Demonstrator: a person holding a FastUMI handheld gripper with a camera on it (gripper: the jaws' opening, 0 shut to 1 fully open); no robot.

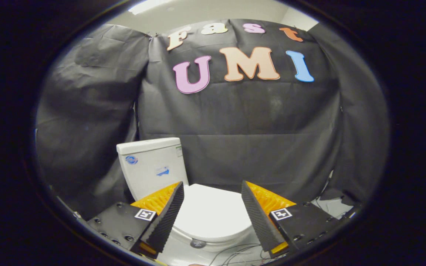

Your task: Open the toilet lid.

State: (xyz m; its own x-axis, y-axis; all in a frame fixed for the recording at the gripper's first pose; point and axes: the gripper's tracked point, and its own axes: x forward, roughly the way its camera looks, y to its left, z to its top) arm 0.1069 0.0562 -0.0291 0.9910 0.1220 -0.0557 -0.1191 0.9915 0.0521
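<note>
A white toilet stands against the black cloth wall. Its lid (213, 212) lies flat and closed over the bowl, seen between and beyond my two fingers. The white tank (152, 166) rises behind the lid, beyond the left finger. My gripper (212, 186) hovers above and in front of the lid with its fingers spread wide and nothing between them. The left finger (166, 218) and right finger (257, 218) are apart from the lid, touching nothing.
The bowl's front rim (213, 245) shows under the lid, with a small round dark fitting (198, 243) on it. Thin cables (235, 253) trail over the pale floor below the bowl. Black cloth (242, 122) closes off the space behind and to both sides.
</note>
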